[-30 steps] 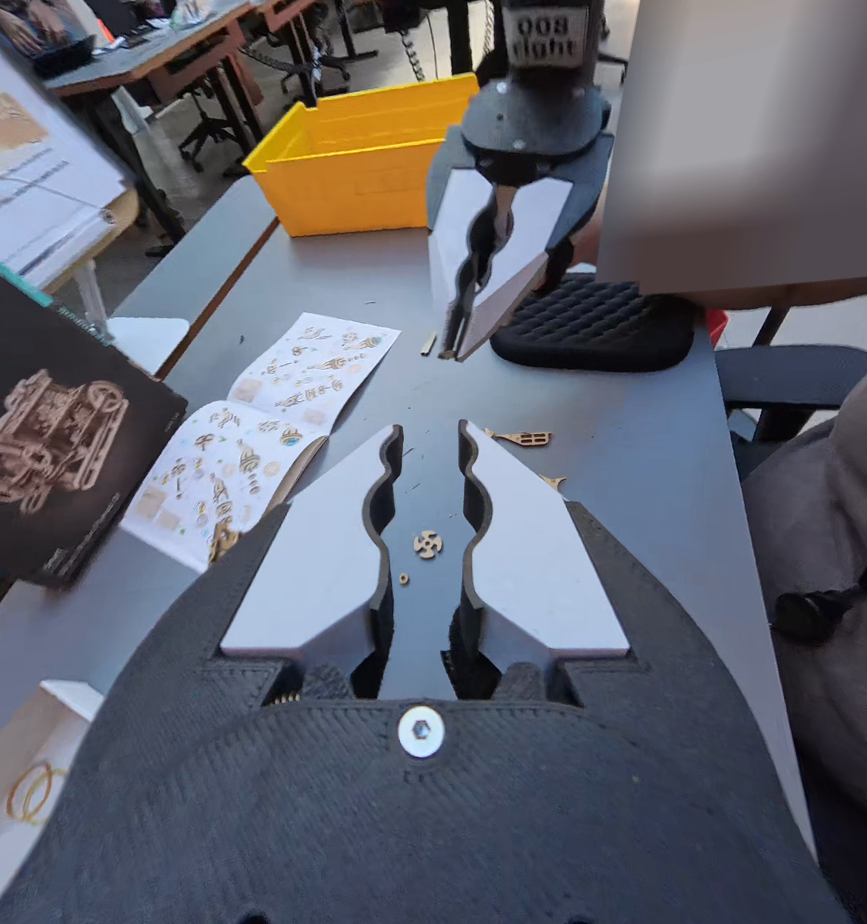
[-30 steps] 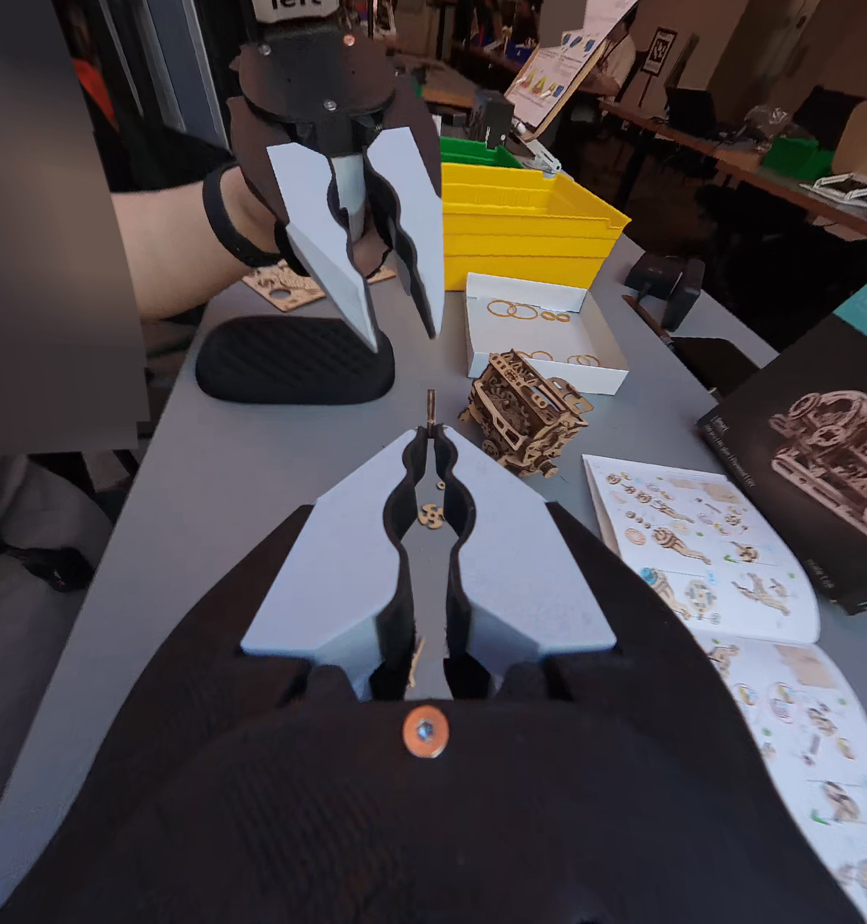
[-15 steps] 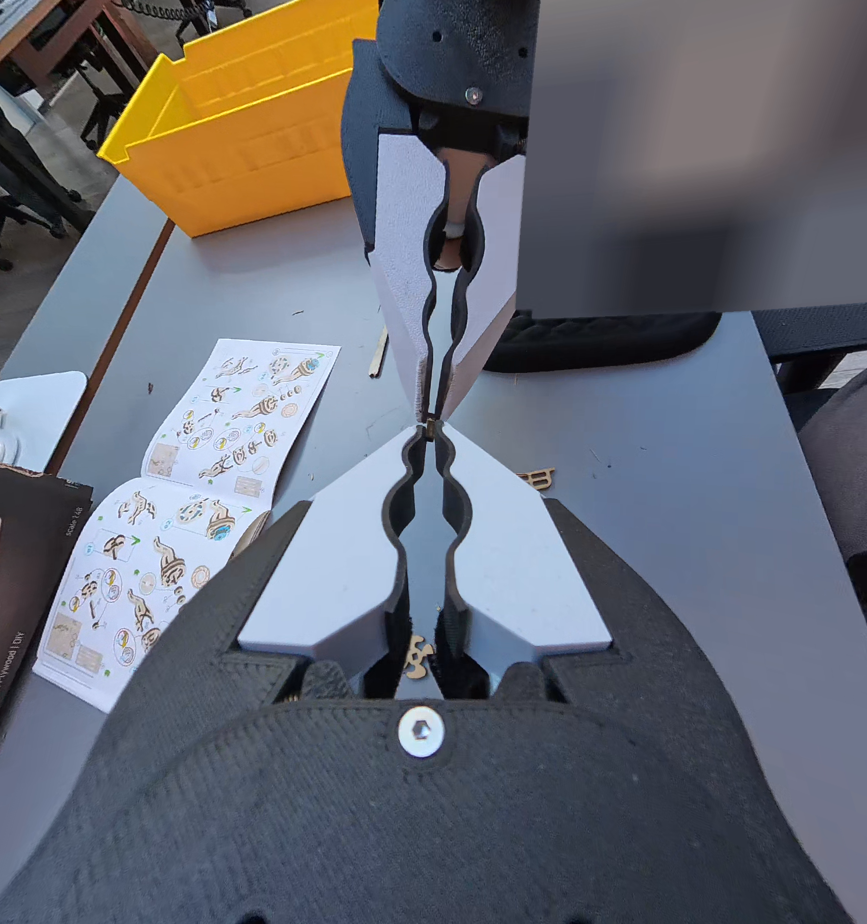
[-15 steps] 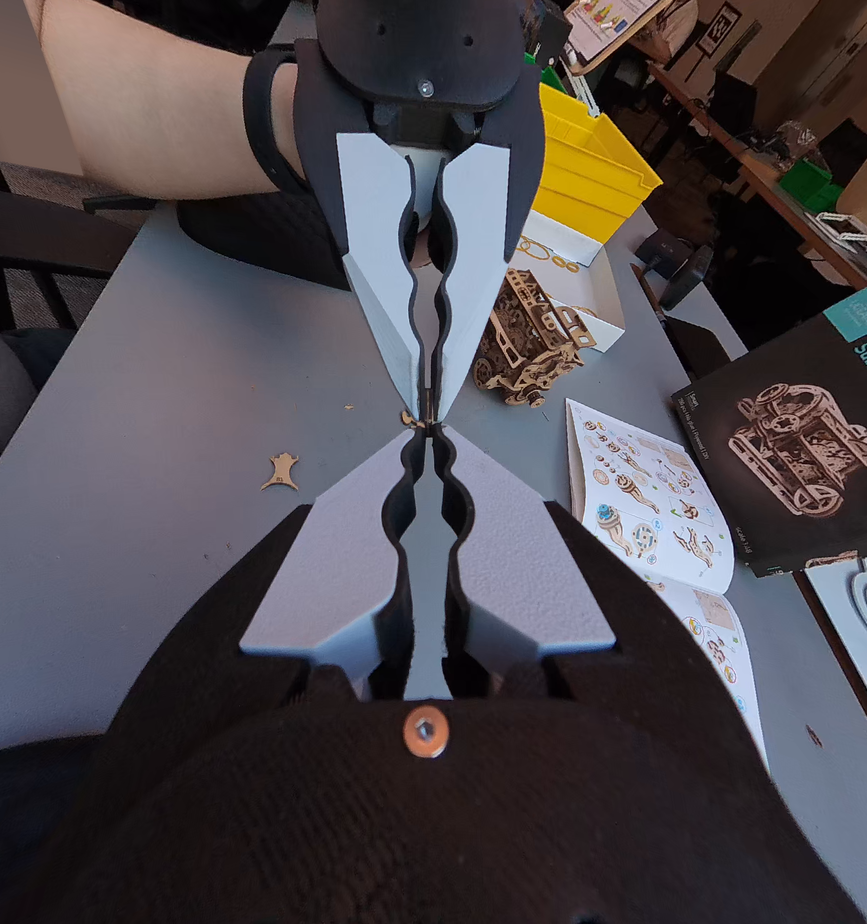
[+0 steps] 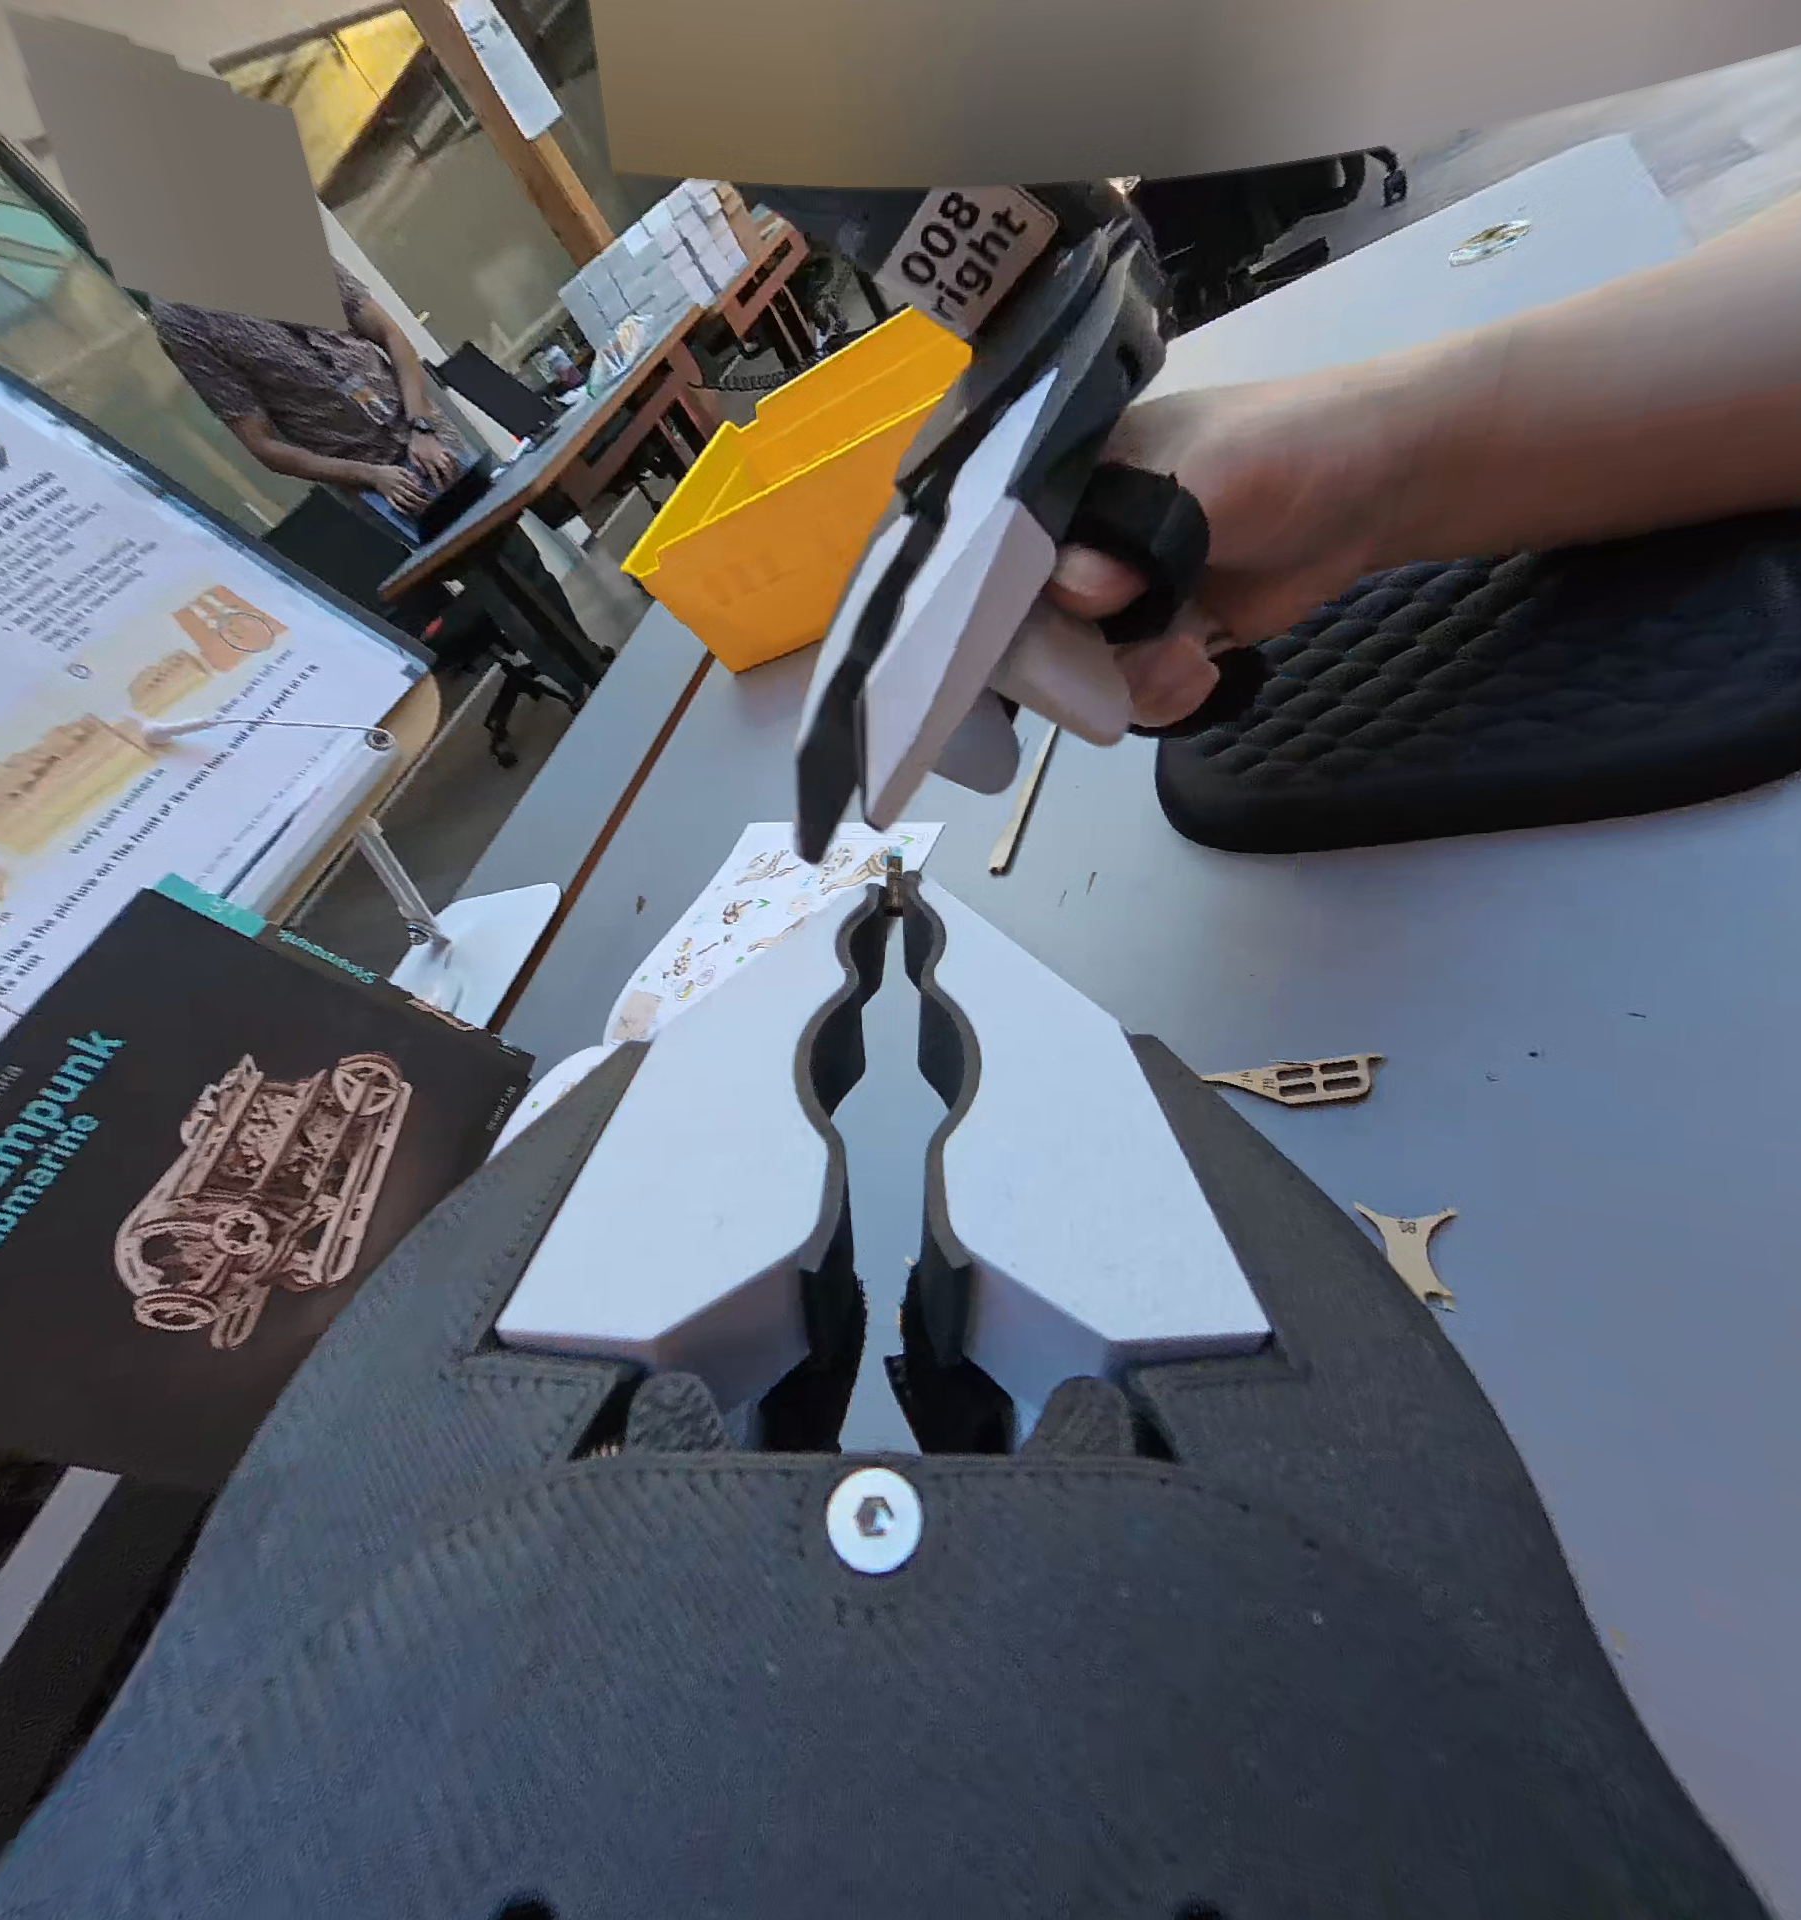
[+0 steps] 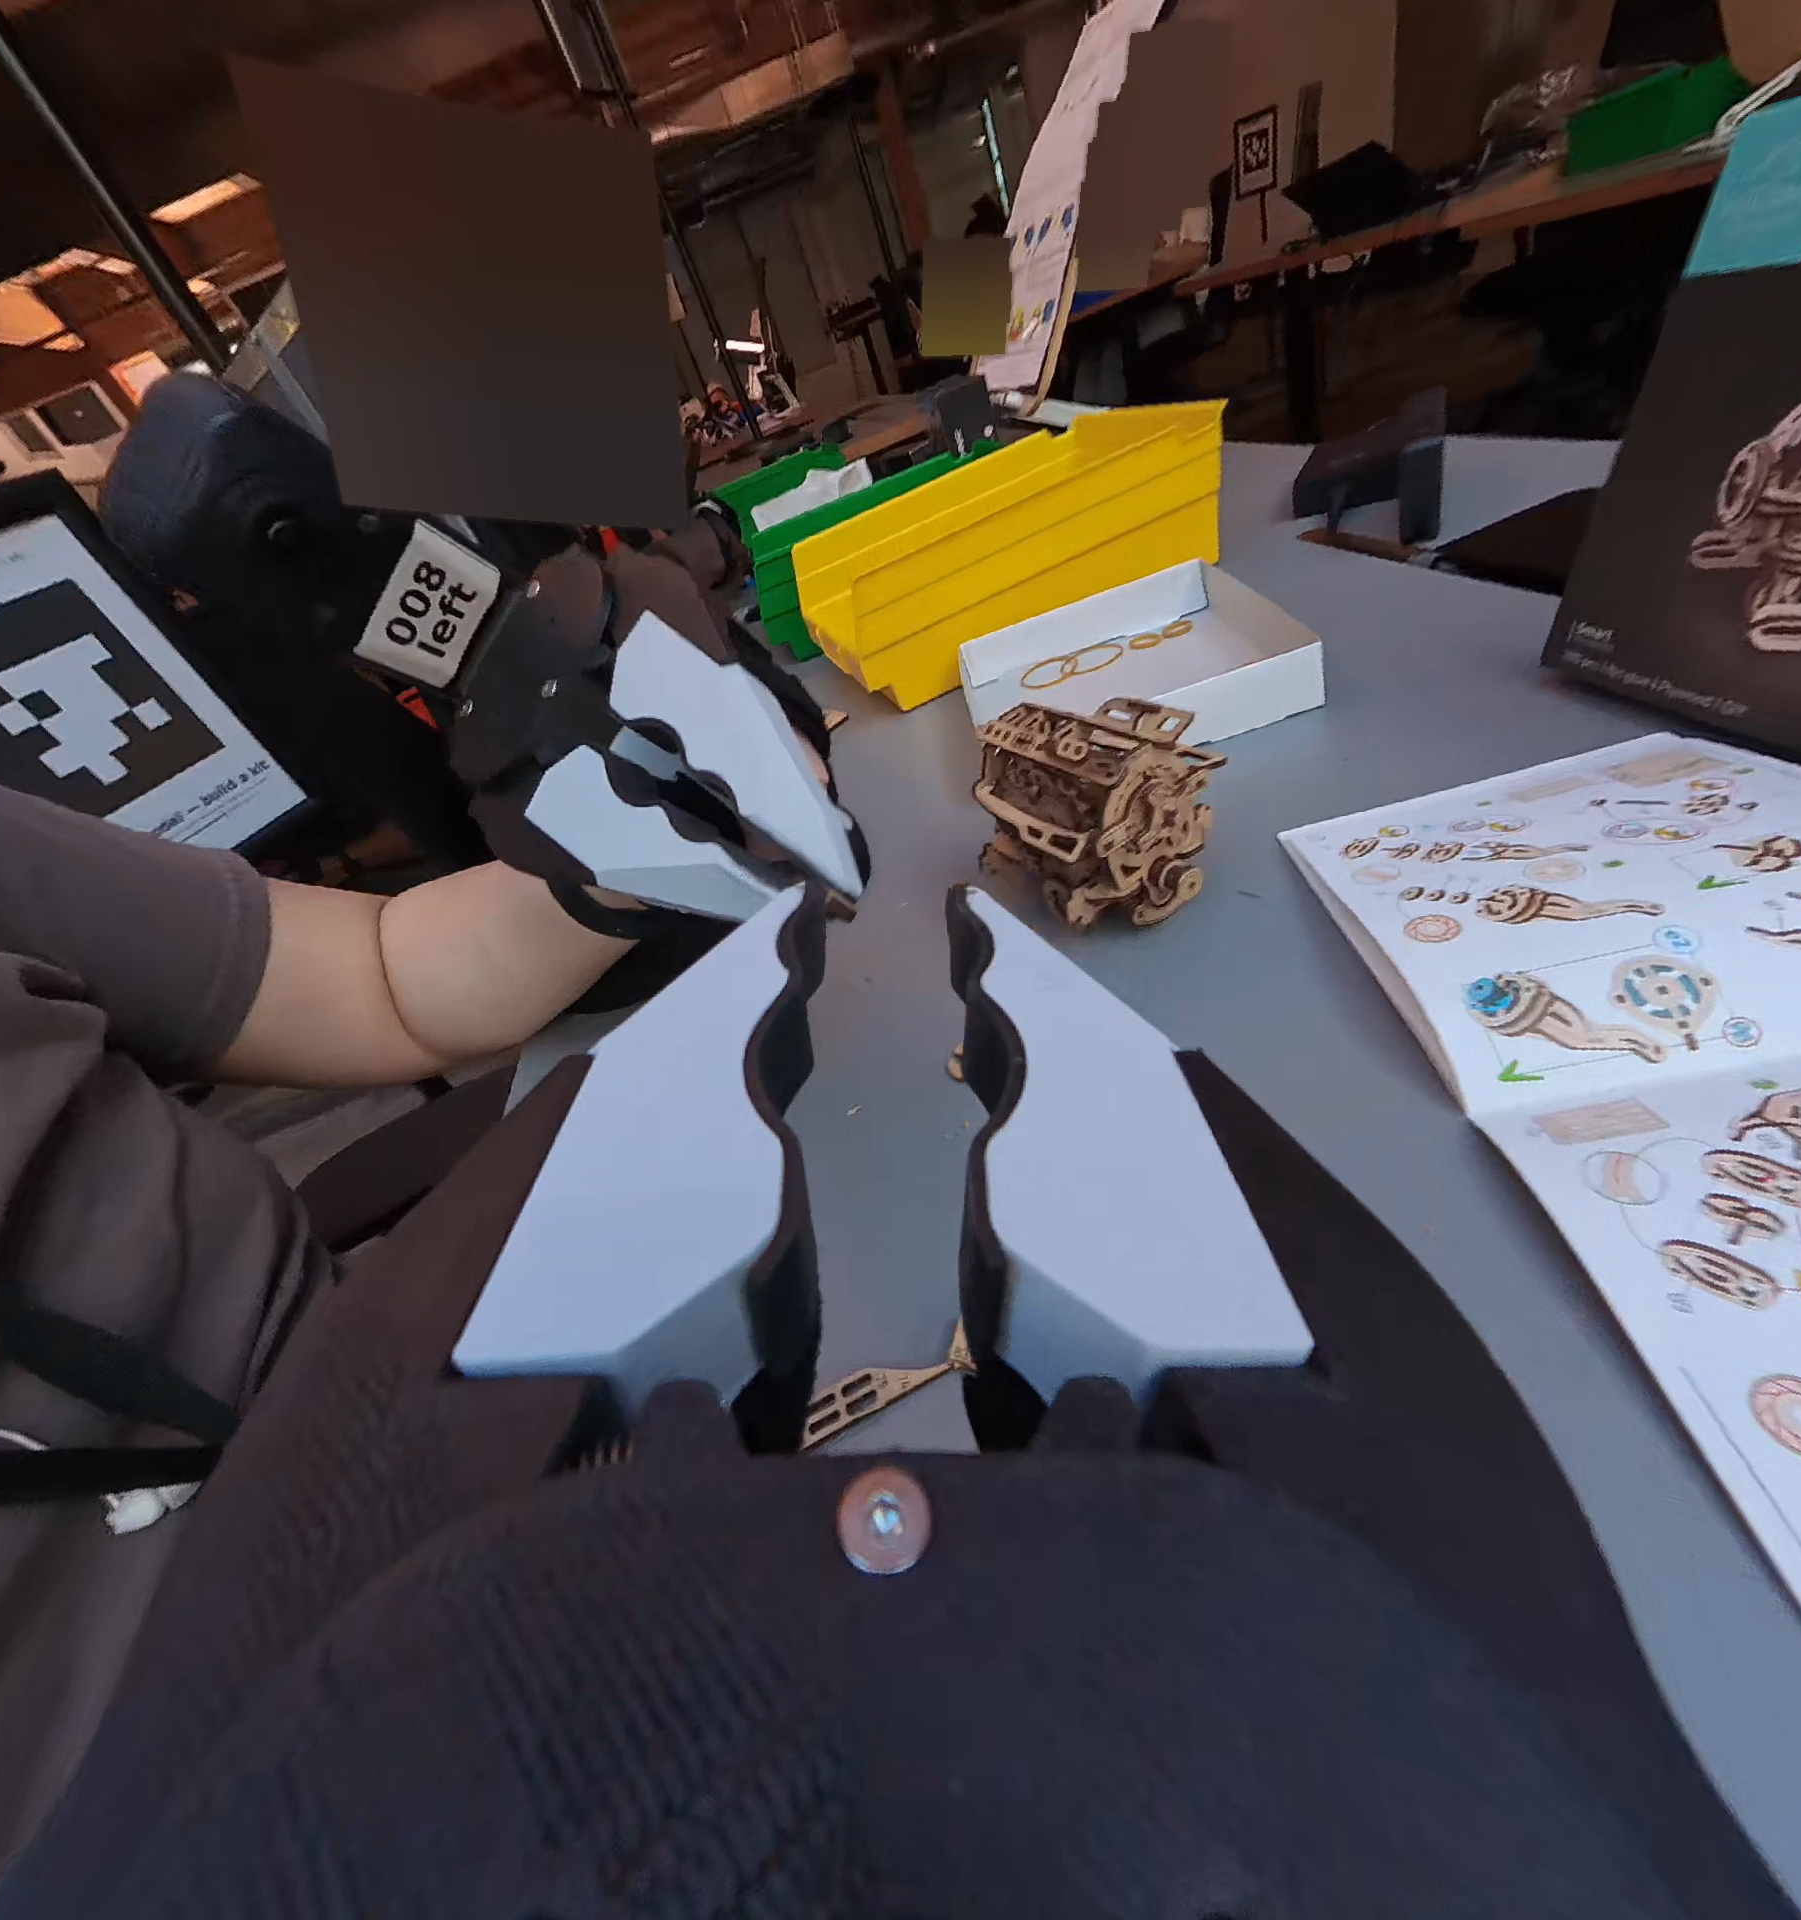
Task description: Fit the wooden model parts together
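Here the left gripper point(image 5: 893, 902) is clenched on a tiny wooden pin point(image 5: 892, 894), pinched right at its fingertips and held up above the grey surface point(image 5: 1498, 1195). The right gripper point(image 6: 883, 906) is released, jaws apart with nothing between them; in the left wrist view it hangs tilted, just above and beside the left one's tips, gripped by a hand point(image 5: 1218, 582) resting near a black padded rest point(image 5: 1519, 707).

The assembled wooden model point(image 6: 1093, 821) stands on the surface, just past the right gripper's tips and slightly to the right. Behind it is a white shallow box point(image 6: 1145, 665) with rubber bands inside, then a yellow bin point(image 6: 1010, 571) and a green bin point(image 6: 782, 520).

An open instruction booklet point(image 6: 1602, 987) lies flat to the right of the model. A dark kit box point(image 5: 179, 1174) stands beside it.

Loose wooden offcuts sit on the surface: a slotted piece point(image 5: 1301, 1081) and a small forked piece point(image 5: 1410, 1247), apart from each other. A thin wooden stick point(image 5: 1021, 800) lies near the padded rest.
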The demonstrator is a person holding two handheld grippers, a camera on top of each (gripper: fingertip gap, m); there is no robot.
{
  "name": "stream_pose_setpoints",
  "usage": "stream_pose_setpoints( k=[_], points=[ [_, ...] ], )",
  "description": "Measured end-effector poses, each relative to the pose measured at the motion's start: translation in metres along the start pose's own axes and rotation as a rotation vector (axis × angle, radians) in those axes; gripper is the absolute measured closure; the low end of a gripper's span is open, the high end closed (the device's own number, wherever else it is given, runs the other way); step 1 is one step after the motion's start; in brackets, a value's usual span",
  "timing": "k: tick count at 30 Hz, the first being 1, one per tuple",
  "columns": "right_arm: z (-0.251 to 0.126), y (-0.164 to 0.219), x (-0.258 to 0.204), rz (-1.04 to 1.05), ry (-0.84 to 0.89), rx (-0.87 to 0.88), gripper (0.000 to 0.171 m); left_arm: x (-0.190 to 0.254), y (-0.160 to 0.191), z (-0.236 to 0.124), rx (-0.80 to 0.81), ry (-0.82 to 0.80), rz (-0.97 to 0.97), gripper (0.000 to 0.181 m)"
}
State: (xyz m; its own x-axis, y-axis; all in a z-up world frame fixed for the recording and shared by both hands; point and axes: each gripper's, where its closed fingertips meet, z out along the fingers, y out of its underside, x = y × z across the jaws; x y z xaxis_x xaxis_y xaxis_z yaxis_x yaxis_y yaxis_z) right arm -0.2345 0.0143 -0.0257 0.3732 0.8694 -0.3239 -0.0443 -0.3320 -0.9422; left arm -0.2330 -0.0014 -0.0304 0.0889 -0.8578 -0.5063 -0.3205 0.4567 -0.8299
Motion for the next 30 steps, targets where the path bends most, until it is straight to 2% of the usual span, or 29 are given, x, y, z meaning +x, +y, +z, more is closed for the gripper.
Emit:
stream_pose_setpoints(
  k=[1,2,7,14,19,27,30],
  points=[
    [0.004,0.005,-0.004,0.007,-0.02,-0.021,0.151,-0.002,0.0,0.0,-0.008,-0.026,0.024,0.181],
    [0.006,0.005,-0.007,0.01,-0.029,-0.012,0.159,-0.002,0.002,0.0,-0.021,-0.036,0.05,0.18],
    [0.007,0.006,-0.011,0.019,-0.037,-0.012,0.169,0.006,0.003,0.001,-0.039,-0.037,0.118,0.181],
    [0.006,0.003,-0.014,-0.015,-0.033,-0.013,0.167,0.006,-0.001,-0.001,-0.04,-0.065,0.179,0.181],
    [0.005,0.0,-0.02,0.039,-0.087,0.004,0.165,0.005,-0.003,-0.002,-0.023,-0.069,0.164,0.181],
    [0.004,0.003,-0.017,0.011,-0.069,-0.022,0.167,0.005,-0.002,-0.001,-0.034,-0.082,0.18,0.181],
    [-0.002,0.003,-0.001,-0.009,0.019,-0.036,0.171,0.003,0.001,-0.001,-0.05,-0.094,0.191,0.18]
  ],
)
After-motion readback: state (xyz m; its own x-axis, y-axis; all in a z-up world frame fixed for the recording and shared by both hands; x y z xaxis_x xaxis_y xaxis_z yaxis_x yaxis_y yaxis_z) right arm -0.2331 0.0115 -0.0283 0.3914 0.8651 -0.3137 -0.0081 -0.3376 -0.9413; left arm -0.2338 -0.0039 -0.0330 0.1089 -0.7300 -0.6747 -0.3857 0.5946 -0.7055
